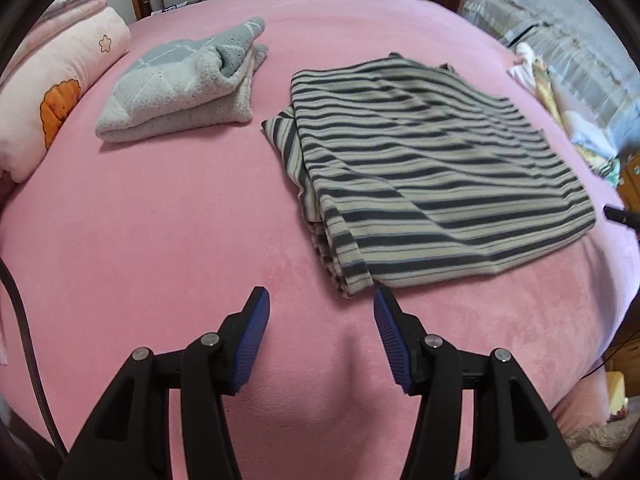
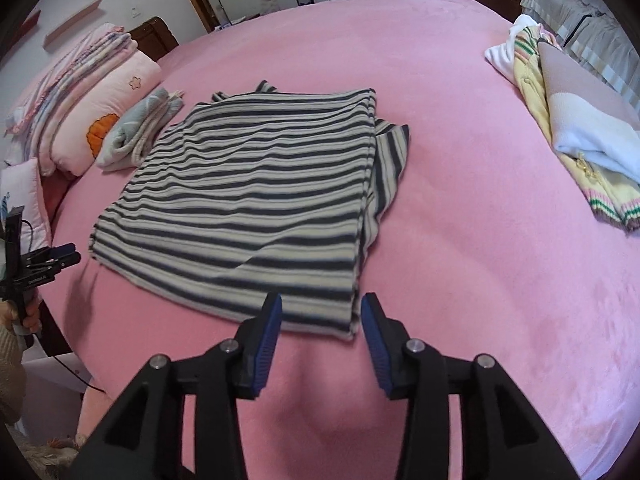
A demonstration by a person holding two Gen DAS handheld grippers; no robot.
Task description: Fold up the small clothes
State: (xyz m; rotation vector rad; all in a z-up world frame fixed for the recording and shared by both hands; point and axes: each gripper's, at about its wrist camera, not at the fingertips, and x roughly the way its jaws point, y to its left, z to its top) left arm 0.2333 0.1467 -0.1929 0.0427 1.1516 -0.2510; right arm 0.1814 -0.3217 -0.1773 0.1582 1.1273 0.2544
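Nearest the lens, both pairs of tongs are seen with their blue pads apart and nothing clamped between them: the left tongs (image 1: 320, 300) and the right tongs (image 2: 320, 306), each held over the bed (image 1: 140, 240), which is covered in pink plush. Ahead of both lies the striped garment (image 1: 432, 168), folded into a rough rectangle and laid flat, with a sleeve edge showing along one side. Its near left corner is seen just beside the right pad of the left tongs; its near right corner appears between the pads of the right tongs, which are not pressed on it. Farther ahead and to the left of the left tongs, a folded grey garment (image 1: 180, 92) is placed, apart from the striped one. Beyond it, pink bedding (image 1: 52, 92) is stacked. Well off to the right of the right tongs, a pile of unfolded clothes (image 2: 568, 128) is heaped.
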